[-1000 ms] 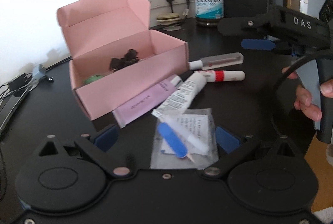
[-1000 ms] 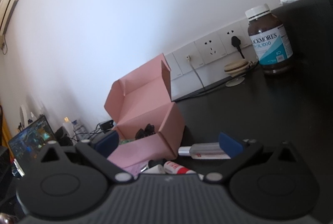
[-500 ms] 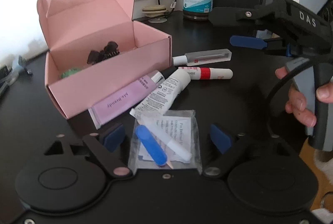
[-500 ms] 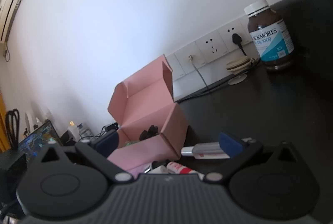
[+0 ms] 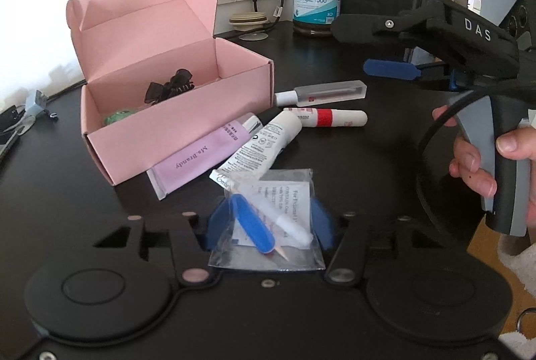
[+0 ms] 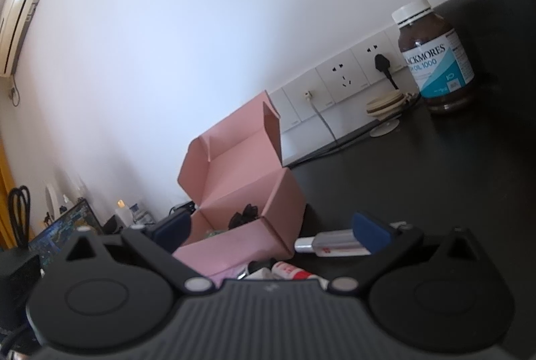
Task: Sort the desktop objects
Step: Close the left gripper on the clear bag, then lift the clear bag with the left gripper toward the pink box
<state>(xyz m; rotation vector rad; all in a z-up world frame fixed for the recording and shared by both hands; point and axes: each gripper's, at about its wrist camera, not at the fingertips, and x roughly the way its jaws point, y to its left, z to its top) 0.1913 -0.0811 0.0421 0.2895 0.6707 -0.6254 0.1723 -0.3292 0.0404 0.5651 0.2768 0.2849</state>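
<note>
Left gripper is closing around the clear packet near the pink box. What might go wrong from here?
1. The left gripper has just been closing on the clear packet; the slack film may buckle and slip out.
2. The packet's far corner touches the white tube, so lifting it could drag that tube.
3. The right gripper hovers open above the table, crowding any path to the pink box.

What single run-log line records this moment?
left gripper: closing on clear packet | right gripper: open, empty | pink box: open
</note>
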